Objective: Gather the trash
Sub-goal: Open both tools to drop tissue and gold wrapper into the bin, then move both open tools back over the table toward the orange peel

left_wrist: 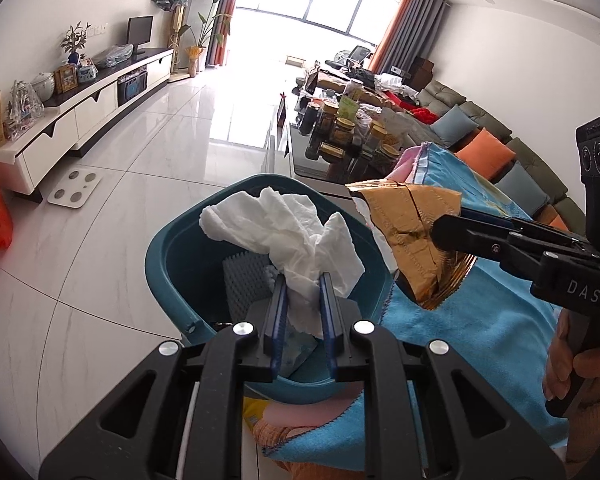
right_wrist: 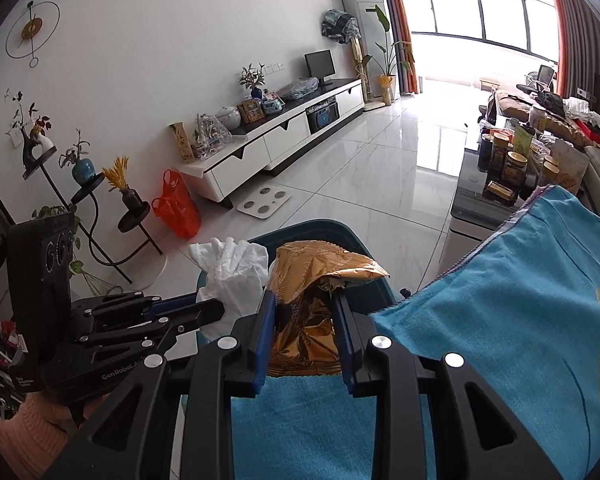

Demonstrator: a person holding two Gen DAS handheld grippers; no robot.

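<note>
the left gripper (left_wrist: pixel 303 292) pinches a crumpled white tissue (left_wrist: pixel 284 228) above the teal plastic bin (left_wrist: pixel 172 248); beside the bin, the right gripper (left_wrist: pixel 446 222) clamps a crinkled gold foil wrapper (left_wrist: pixel 408 232).

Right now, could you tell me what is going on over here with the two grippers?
A person is collecting trash with a handheld gripper in each hand. The left gripper is shut on a crumpled white tissue, held above the teal bin. The right gripper is clamped on a gold foil snack wrapper, close beside the tissue at the bin's rim. Neither piece has been dropped yet. A blue towel covers the surface next to the bin.
</note>
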